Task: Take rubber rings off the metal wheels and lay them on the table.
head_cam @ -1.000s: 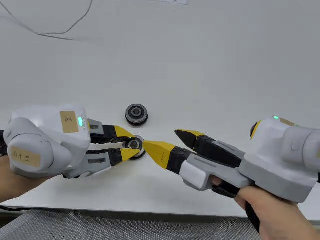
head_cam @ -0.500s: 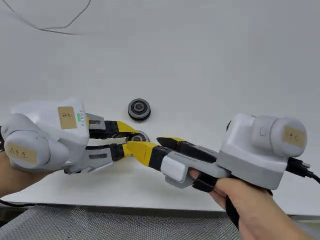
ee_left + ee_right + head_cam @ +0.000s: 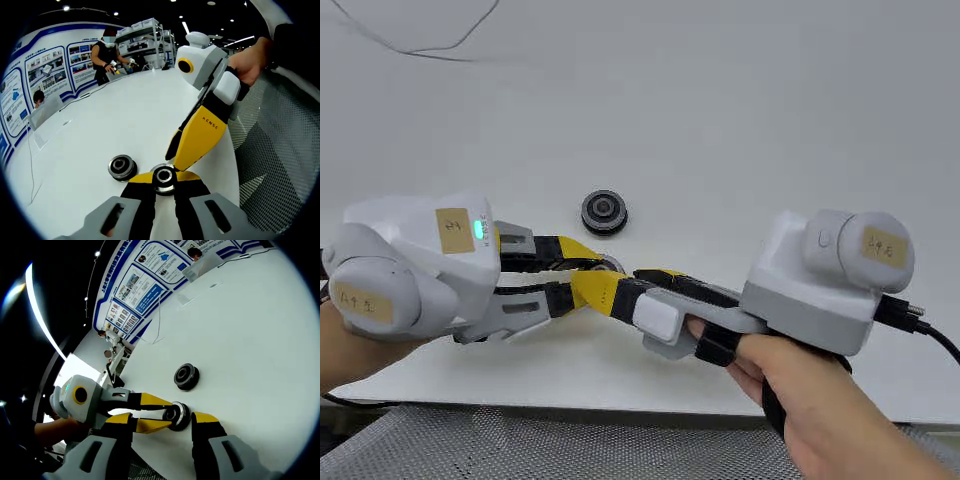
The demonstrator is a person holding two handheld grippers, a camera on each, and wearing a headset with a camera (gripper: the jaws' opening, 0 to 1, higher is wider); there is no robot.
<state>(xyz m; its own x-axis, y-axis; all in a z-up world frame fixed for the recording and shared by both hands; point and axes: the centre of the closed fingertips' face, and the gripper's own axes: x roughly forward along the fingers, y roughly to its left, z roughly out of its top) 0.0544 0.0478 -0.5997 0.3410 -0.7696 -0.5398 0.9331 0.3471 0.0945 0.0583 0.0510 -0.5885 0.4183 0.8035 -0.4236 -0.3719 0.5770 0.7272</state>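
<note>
Two metal wheels are present, each judged to carry one black rubber ring on its rim, so two rings remain to be removed; two tools are at work. The held wheel (image 3: 164, 176) is clamped across its rim between the narrow-set jaws of the left tool (image 3: 165, 179), low over the white bench (image 3: 740, 150). The loose wheel (image 3: 604, 212) lies flat on the bench just beyond the held wheel, apart from it and untouched. The right tool (image 3: 176, 421) stands at the held wheel with its jaws parted, one yellow tip on either side of it. From the right gripper view it cannot be settled whether a tip already touches the rubber ring (image 3: 155, 172). Handling assessment: the wheel is rigid, probably dense for its size and smooth-faced, so it may twist or slip in the clamp if pulled sideways. The ring is soft, elastic and grippy, probably seated in a groove, and should stretch rather than break. The best hold is a pinch on the ring's outer edge, on the arc clear of the left tool's jaws, peeling it over the flange while the held wheel is kept steady. Once free, the ring will be light and limp and will lie where it is placed.
</note>
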